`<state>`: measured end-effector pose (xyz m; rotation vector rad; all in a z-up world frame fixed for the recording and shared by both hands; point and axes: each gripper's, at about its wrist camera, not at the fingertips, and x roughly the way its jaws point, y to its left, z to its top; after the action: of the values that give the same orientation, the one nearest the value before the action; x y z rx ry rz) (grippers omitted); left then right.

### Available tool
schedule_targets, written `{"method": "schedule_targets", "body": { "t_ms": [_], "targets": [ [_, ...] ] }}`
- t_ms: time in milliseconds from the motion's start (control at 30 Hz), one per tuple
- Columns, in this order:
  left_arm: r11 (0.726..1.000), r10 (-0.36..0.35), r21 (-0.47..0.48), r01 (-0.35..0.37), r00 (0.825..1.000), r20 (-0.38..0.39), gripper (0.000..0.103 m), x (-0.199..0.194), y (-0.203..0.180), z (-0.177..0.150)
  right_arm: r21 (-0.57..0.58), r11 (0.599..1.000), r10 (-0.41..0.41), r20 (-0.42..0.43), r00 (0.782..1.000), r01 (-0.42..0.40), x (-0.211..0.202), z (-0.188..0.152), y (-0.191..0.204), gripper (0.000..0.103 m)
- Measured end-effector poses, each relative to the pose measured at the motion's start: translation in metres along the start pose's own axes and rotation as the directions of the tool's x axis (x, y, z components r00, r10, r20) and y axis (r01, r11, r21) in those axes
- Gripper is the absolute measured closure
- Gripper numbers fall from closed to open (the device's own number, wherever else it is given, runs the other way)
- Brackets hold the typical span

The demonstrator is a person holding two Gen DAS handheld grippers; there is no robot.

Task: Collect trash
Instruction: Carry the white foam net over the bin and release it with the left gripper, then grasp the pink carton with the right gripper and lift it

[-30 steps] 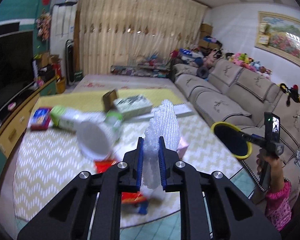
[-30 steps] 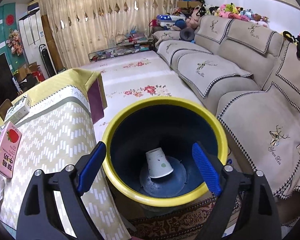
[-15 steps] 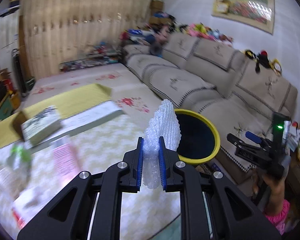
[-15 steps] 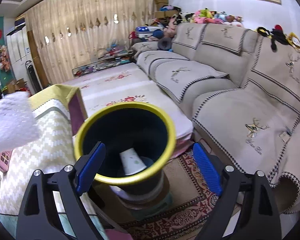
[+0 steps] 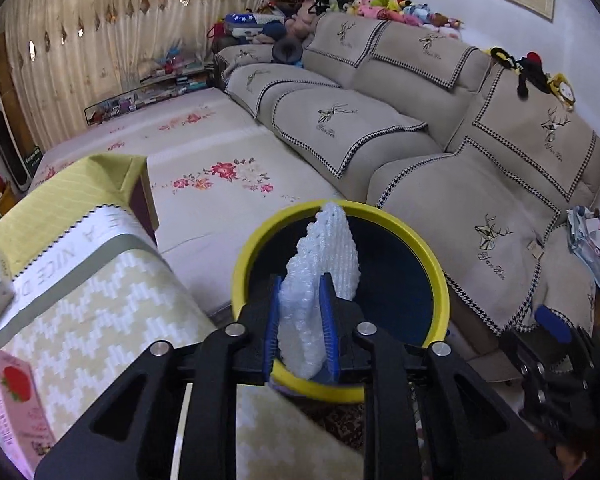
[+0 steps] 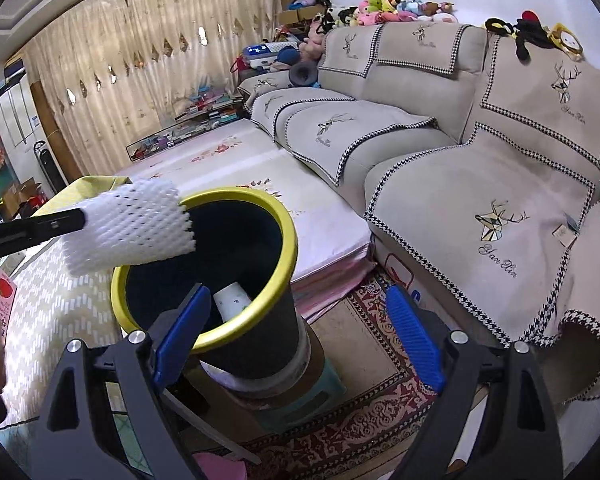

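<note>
- Two grippers were in view, and only your left gripper (image 5: 299, 326) was loaded — its blue pads were clamped on the white foam net (image 5: 320, 280), a soft mesh sleeve standing up between them.
- You held that foam net over the yellow-rimmed trash bin (image 6: 276, 220). In the right wrist view the foam net (image 6: 128, 226) reached in from the left with its free end past the near-left rim, over the dark opening.
- Its long axis ran along your left gripper's fingers, pointing forward and across the bin's mouth; the pinched end appeared to lie at or just outside the near rim, though I could not tell exactly.
- Your right gripper (image 6: 298, 338) was spread wide and held nothing. It hung in front of the bin, its left pad overlapping the near rim in the picture; contact could not be judged.
- Inside the bin a white paper cup (image 6: 232, 304) lay tilted against the wall, so one piece seemed to be collected already.
- The bin (image 5: 436, 276) stood just beside the surface (image 5: 92, 304) with the yellow zigzag cloth, between it and the sofa (image 5: 440, 168). A pink carton (image 5: 10, 396) lay on that surface at the lower left.
- My judgement: release was the step in hand — a little more forward reach would put the whole net inside the rim. The piece looked light enough to catch on the rim or cling to a pad.
</note>
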<state>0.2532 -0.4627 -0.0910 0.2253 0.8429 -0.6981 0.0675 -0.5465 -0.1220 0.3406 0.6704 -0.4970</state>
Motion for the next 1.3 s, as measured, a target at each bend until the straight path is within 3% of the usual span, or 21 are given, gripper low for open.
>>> {"method": "schedule_targets", "body": {
  "t_ms": [67,167,300,467,567,733,933,1100,1200,1300],
  "targets": [
    [1.0,0.001,-0.008,-0.001,1.0,-0.002,0.056,0.01,-0.003,0.004,0.002,1.0,-0.002,-0.003,1.0,0.002,0.0,-0.002,0.0,0.018],
    [1.0,0.007,-0.011,-0.007,1.0,0.016,0.042,0.009,-0.003,0.005,0.005,1.0,0.002,-0.01,1.0,-0.002,0.0,-0.004,0.001,0.018],
    [0.999,-0.016,-0.034,0.017,0.999,0.04,0.036,-0.025,0.008,-0.007,0.002,1.0,0.015,-0.017,1.0,-0.015,-0.001,-0.009,0.006,0.018],
    [0.997,-0.009,-0.081,0.019,0.992,0.13,0.02,-0.093,0.029,-0.033,-0.027,0.998,0.049,-0.033,0.998,-0.05,-0.003,-0.015,0.025,0.017],
    [0.993,0.027,-0.122,-0.005,0.984,0.176,0.012,-0.136,0.049,-0.055,-0.057,0.996,0.07,-0.038,0.997,-0.072,-0.007,-0.02,0.041,0.016],
    [0.972,0.152,-0.213,-0.098,0.955,0.254,0.006,-0.21,0.092,-0.099,-0.127,0.982,0.135,-0.061,0.989,-0.142,-0.013,-0.03,0.083,0.015],
    [0.915,0.344,-0.315,-0.252,0.894,0.286,0.005,-0.285,0.149,-0.155,-0.247,0.926,0.268,-0.097,0.958,-0.284,-0.036,-0.049,0.158,0.015],
    [0.83,0.492,-0.43,-0.356,0.83,0.262,0.005,-0.331,0.197,-0.204,-0.35,0.841,0.392,-0.131,0.911,-0.412,-0.06,-0.065,0.235,0.015],
    [0.797,0.517,-0.485,-0.36,0.821,0.241,0.005,-0.344,0.22,-0.228,-0.384,0.806,0.431,-0.139,0.892,-0.45,-0.07,-0.068,0.268,0.015],
    [0.781,0.517,-0.52,-0.346,0.826,0.227,0.005,-0.346,0.235,-0.245,-0.427,0.775,0.449,-0.146,0.881,-0.466,-0.073,-0.073,0.304,0.015]
  ]
}}
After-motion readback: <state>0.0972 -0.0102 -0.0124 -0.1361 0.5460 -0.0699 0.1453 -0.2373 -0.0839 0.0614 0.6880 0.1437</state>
